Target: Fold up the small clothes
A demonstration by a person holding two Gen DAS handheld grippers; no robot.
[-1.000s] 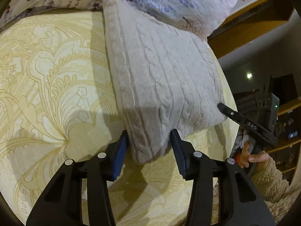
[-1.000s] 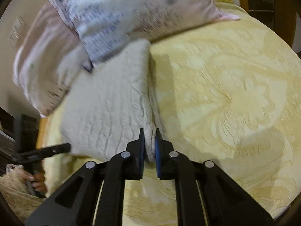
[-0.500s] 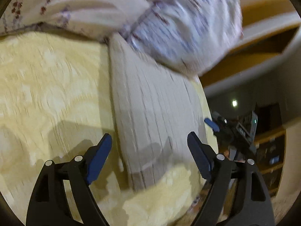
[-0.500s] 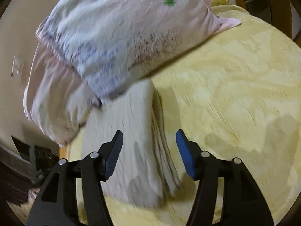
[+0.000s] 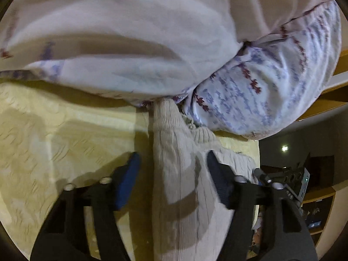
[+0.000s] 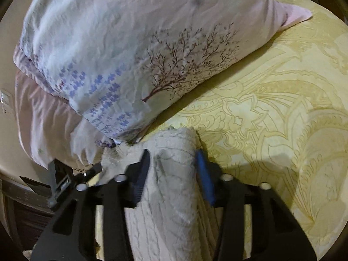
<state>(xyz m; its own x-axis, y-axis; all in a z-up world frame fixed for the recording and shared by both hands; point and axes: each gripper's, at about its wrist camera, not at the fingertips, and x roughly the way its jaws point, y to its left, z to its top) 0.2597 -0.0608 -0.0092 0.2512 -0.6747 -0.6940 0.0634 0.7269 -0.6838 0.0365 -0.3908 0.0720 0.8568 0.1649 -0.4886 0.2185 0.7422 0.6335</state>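
A folded cream cable-knit sweater [image 5: 178, 191] lies on the yellow bedspread [image 5: 54, 141], its far end tucked under the pillows. My left gripper [image 5: 171, 154] straddles the sweater's left folded edge with jaws closing; a strip of bedspread still shows between the left pad and the knit. In the right wrist view the sweater [image 6: 171, 206] is bunched up between the fingers of my right gripper [image 6: 173, 152], whose jaws are closing and whose pads press on both sides of the fold. Each gripper also shows at the edge of the other's view.
Two large floral pillows [image 6: 141, 54] lie right behind the sweater's far end, one white [image 5: 130, 43] and one with blue print [image 5: 271, 87]. Patterned bedspread [image 6: 271, 119] stretches to the right. Wooden shelving [image 5: 315, 217] stands past the bed's edge.
Both grippers opened, let go of the sweater's near end and slid forward along it toward the pillows. They now close around its far part, and the right one has lifted the fold.
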